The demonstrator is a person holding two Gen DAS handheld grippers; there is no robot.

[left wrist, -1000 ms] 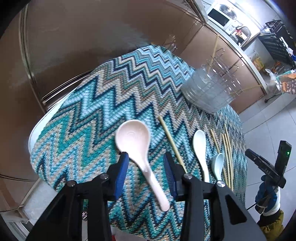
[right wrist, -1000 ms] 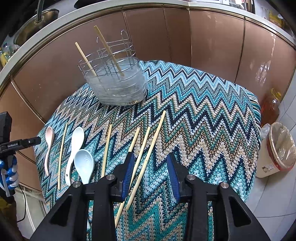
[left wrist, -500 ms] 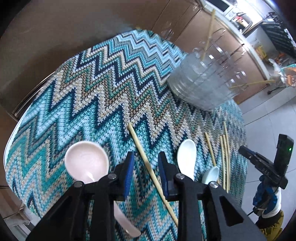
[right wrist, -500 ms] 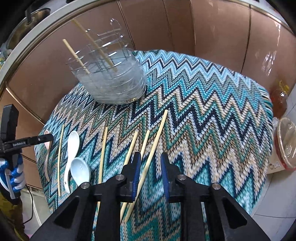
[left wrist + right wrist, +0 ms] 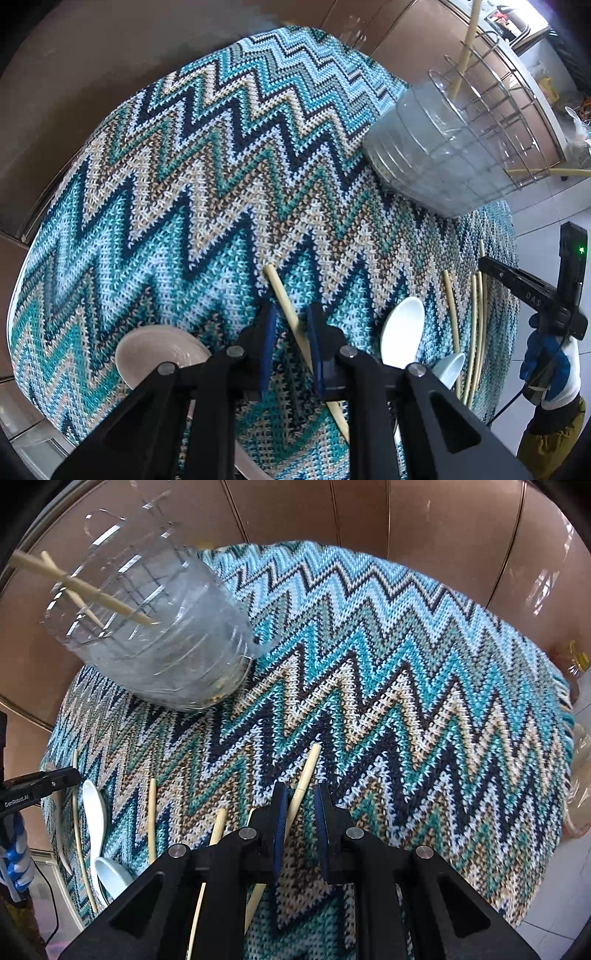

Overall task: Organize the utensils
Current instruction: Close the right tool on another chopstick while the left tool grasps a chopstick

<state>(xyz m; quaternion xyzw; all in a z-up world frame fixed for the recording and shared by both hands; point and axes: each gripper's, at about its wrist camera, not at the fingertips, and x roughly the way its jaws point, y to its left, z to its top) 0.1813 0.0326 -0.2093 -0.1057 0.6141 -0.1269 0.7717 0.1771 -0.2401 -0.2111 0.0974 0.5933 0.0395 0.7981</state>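
- Closing around a bamboo chopstick (image 5: 286, 302), the left hand-held gripper (image 5: 290, 345) points steeply down at the worktop (image 5: 207, 177), which is covered by a knitted zigzag cloth in teal, navy and beige; the stick runs between the blue pads (image 5: 266, 347), but a narrow gap shows on each side, so they are not yet pinching it.
- In the left wrist view, a pinkish ceramic spoon (image 5: 159, 356) lies just left of that gripper, partly hidden by its black frame.
- To its right lie a white soup spoon (image 5: 402, 332) and a pale blue spoon (image 5: 448, 369), and beyond them a bundle of chopsticks (image 5: 476, 332) near the cloth's edge.
- The right hand-held gripper (image 5: 301, 827) is also closing, with a second chopstick (image 5: 304, 775) passing between its pads close to the left one; whether that pad touches the stick cannot be told.
- In the right wrist view, two more chopsticks (image 5: 218, 825) lie just left of the gripper, another one (image 5: 151, 816) further left, then the white spoon (image 5: 94, 812).
- A clear plastic utensil holder with a wire rack (image 5: 159, 642) stands at the far left of the cloth and has two chopsticks (image 5: 85, 587) leaning out of it.
- A gloved hand (image 5: 550, 363), blue and white, holds the right gripper's handle at the edge of the left wrist view.
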